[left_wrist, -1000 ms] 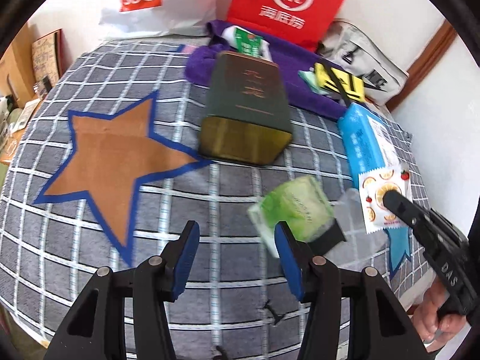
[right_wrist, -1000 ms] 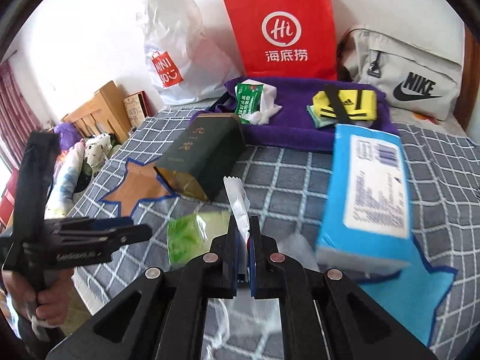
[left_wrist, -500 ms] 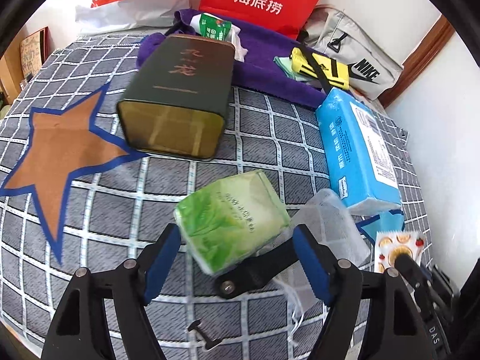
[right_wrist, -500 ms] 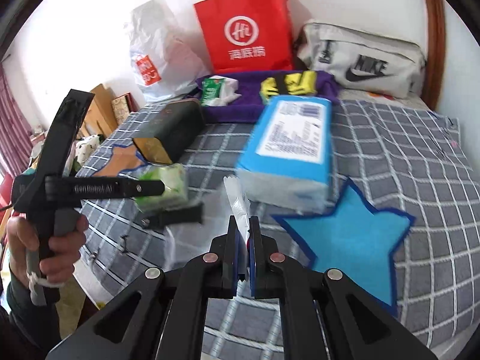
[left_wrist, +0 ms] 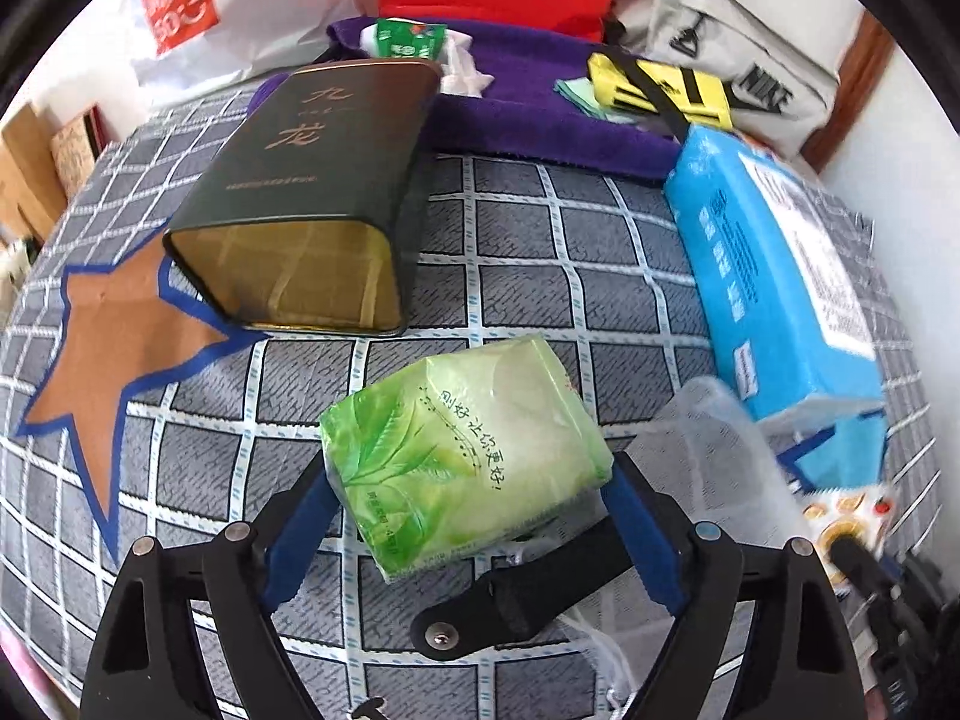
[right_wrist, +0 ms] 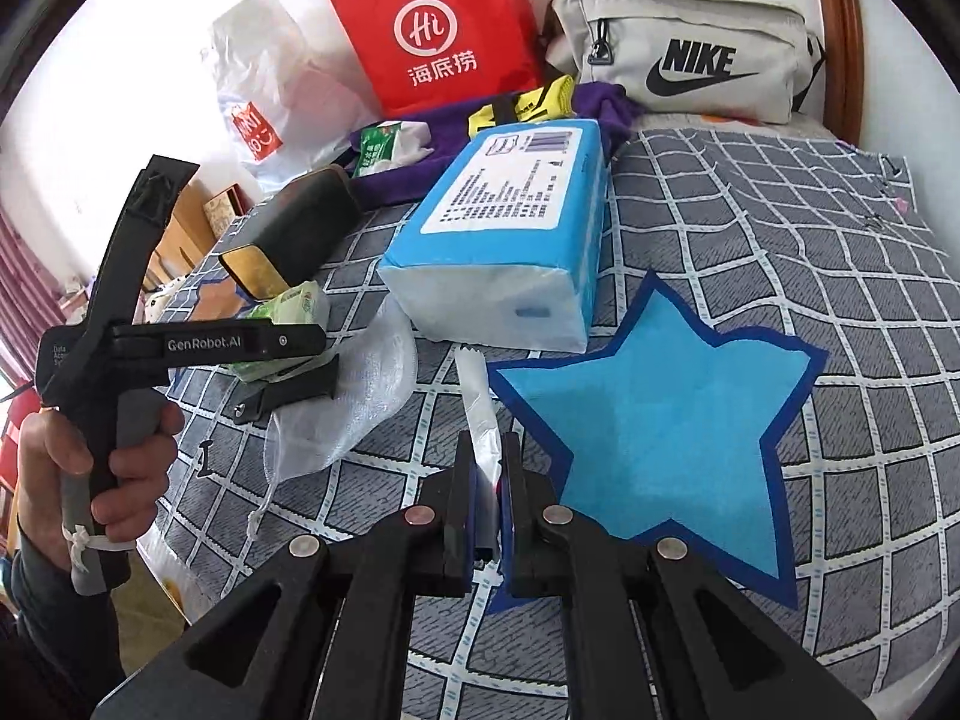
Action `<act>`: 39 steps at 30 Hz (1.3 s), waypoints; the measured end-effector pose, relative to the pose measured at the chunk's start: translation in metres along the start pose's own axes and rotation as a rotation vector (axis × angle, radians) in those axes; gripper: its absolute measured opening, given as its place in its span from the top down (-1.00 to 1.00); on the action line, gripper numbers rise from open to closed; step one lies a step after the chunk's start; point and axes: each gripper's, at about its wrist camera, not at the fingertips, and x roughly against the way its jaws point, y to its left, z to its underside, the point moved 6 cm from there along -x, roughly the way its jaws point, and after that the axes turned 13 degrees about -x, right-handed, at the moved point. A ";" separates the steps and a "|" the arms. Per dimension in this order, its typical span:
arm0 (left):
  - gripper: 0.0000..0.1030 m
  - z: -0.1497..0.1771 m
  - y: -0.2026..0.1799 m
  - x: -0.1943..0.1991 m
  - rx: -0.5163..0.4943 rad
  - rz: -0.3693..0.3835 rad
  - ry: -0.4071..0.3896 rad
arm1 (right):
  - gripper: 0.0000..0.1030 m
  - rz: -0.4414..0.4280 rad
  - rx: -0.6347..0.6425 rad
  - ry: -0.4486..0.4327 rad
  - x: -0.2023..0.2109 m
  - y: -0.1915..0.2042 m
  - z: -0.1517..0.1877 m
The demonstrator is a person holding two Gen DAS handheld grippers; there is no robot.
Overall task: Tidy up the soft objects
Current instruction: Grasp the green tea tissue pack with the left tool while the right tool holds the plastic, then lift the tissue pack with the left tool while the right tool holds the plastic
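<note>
Green tissue pack [left_wrist: 465,456]: we see a soft, glossy leaf-printed packet on the grey checked bedspread [left_wrist: 528,252].
Left gripper [left_wrist: 468,531]: jaws just opening, spread wide around the pack.
Right gripper [right_wrist: 487,495]: we see it clamped on a thin white sachet [right_wrist: 479,414].

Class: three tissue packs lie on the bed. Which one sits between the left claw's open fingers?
The pale green tissue pack, printed with leaves, sits between the left claw. The big blue pack lies off to the side; the small green-and-white one rests far back on the purple towel.
</note>
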 end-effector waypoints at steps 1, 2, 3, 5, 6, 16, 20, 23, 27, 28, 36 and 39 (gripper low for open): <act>-0.60 0.000 0.000 0.001 -0.011 -0.007 -0.005 | 0.85 -0.002 -0.001 0.001 0.000 0.000 0.000; -0.58 0.001 0.000 0.002 -0.012 -0.003 -0.009 | 0.85 -0.003 -0.001 0.001 0.000 0.000 0.000; -0.57 0.001 0.002 0.003 -0.004 0.009 -0.015 | 0.85 -0.005 0.000 0.000 0.001 0.000 0.000; -0.56 0.002 0.005 0.005 0.008 0.034 -0.015 | 0.85 -0.001 0.006 -0.003 0.003 0.002 0.000; -0.56 0.003 0.007 0.007 0.015 0.044 -0.014 | 0.85 0.000 0.008 -0.004 0.003 0.003 -0.001; -0.55 0.014 0.021 0.026 0.018 0.062 -0.028 | 0.86 0.011 0.035 -0.025 0.017 0.020 -0.008; -0.55 0.015 0.026 0.041 0.020 0.072 -0.058 | 0.86 0.014 0.038 -0.042 0.025 0.027 -0.012; -0.55 0.013 0.030 0.051 0.024 0.075 -0.079 | 0.86 0.018 0.042 -0.050 0.031 0.034 -0.015; -0.55 0.011 0.036 0.065 0.027 0.077 -0.109 | 0.86 0.025 0.053 -0.066 0.040 0.043 -0.020; -0.55 0.010 0.037 0.068 0.028 0.078 -0.116 | 0.86 0.026 0.054 -0.070 0.042 0.045 -0.022; -0.55 -0.002 0.046 0.089 0.031 0.090 -0.168 | 0.86 0.017 0.054 -0.098 0.055 0.061 -0.039; -0.55 -0.009 0.048 0.096 0.023 0.089 -0.184 | 0.86 0.017 0.061 -0.110 0.058 0.068 -0.047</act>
